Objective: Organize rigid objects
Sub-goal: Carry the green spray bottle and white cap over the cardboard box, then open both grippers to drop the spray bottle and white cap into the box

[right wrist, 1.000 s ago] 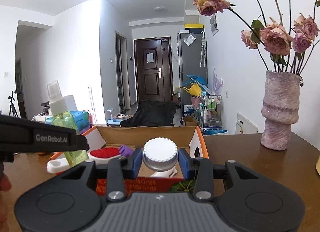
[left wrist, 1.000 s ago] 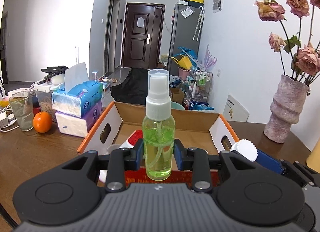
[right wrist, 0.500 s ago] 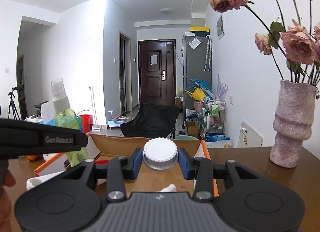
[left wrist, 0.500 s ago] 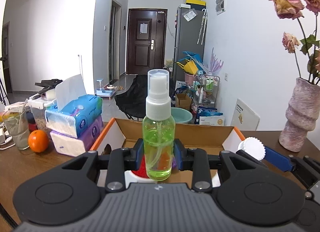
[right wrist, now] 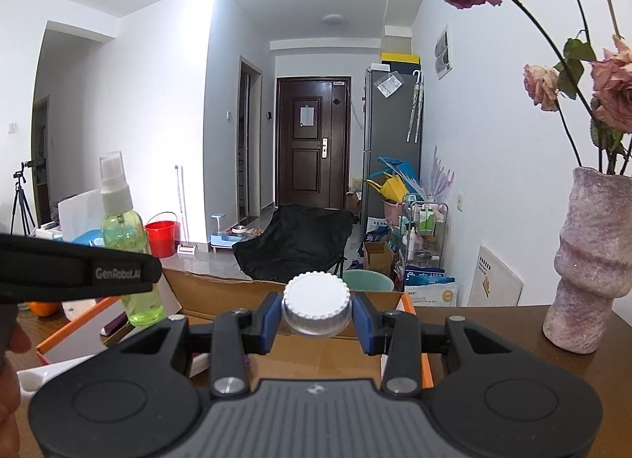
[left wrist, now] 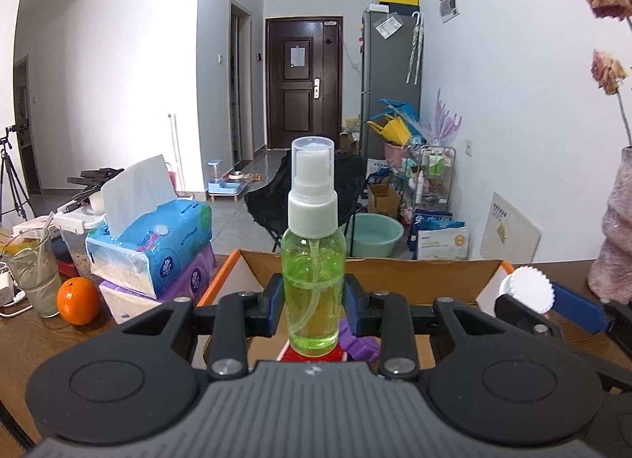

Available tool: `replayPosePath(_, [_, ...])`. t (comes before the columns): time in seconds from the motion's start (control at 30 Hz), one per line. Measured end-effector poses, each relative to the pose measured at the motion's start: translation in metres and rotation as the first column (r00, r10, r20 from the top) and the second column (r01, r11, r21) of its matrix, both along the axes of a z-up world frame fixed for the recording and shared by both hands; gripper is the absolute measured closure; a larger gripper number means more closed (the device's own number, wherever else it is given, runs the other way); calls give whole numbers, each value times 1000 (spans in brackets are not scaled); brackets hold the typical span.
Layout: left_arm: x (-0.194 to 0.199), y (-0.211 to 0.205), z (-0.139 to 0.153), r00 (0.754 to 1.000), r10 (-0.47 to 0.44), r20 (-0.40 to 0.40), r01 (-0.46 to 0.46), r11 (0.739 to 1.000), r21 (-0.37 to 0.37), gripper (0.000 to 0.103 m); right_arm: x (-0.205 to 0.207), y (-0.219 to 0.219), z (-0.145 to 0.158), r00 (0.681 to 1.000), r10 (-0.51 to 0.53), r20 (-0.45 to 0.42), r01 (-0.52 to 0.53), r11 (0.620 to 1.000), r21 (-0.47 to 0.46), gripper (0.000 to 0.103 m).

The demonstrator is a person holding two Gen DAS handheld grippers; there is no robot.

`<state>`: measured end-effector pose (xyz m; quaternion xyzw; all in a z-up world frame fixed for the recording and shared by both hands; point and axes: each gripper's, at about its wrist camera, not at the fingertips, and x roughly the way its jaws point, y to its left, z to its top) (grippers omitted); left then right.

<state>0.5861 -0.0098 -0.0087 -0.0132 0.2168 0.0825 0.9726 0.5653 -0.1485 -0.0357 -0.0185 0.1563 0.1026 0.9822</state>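
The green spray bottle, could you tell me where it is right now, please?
The green spray bottle stands upright, clamped in the left gripper above the cardboard box, left of the white-capped bottle.

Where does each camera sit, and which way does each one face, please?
Left wrist: on the left gripper, facing the door over the box; its fingers clamp a spray bottle.
Right wrist: on the right gripper, facing likewise; it clamps a white cap, a hand at left.
Shared: bottle, cap, box, door, vase.
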Motion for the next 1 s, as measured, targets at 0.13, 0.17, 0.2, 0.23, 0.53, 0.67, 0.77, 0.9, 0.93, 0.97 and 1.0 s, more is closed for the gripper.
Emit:
replayPosePath(0.13, [9, 2, -4, 1000, 25, -19, -25, 1000, 12, 71, 12, 0, 0, 1000, 3, -2, -3, 1000, -5, 64])
replayPosePath(0.17, [12, 3, -5, 999, 29, -23, -29, 999, 14, 71, 15, 0, 0, 1000, 2, -3, -2, 1000, -7, 64])
replayPosePath(0.2, [15, 4, -6, 999, 34, -29, -33, 999, 16, 71, 16, 1, -1, 1000, 1, -4, -1, 1000, -8, 64])
replayPosePath(0.23, [17, 4, -7, 999, 36, -34, -36, 999, 18, 71, 19, 1, -1, 1000, 1, -6, -1, 1000, -9, 64])
replayPosePath(0.53, [24, 4, -10, 996, 53, -77, -50, 998, 45, 23, 32, 2, -7, 998, 10, -64, -12, 1000, -20, 58])
replayPosePath(0.67, [14, 5, -1, 997, 71, -28, -69, 996, 60, 0, 37, -3, -5, 996, -20, -90, 19, 1000, -12, 6])
replayPosePath(0.77, [13, 9, -1, 997, 72, -39, -70, 996, 46, 0, 36, -6, -2, 996, -31, -87, 31, 1000, -3, 3])
replayPosePath(0.9, [13, 13, 0, 996, 83, -39, -81, 996, 47, 0, 37, -8, -3, 995, -33, -96, 33, 999, 0, 0])
replayPosePath(0.93, [14, 14, 0, 996, 84, -40, -82, 996, 44, 0, 37, -8, -4, 995, -33, -97, 33, 999, -1, 0])
replayPosePath(0.97, [13, 14, 0, 996, 85, -42, -83, 996, 43, 0, 37, -8, -4, 994, -32, -100, 32, 999, -3, 0])
replayPosePath(1.0, [13, 15, 0, 995, 86, -43, -84, 996, 43, 0, 37, -7, -4, 994, -32, -102, 32, 999, -6, 0])
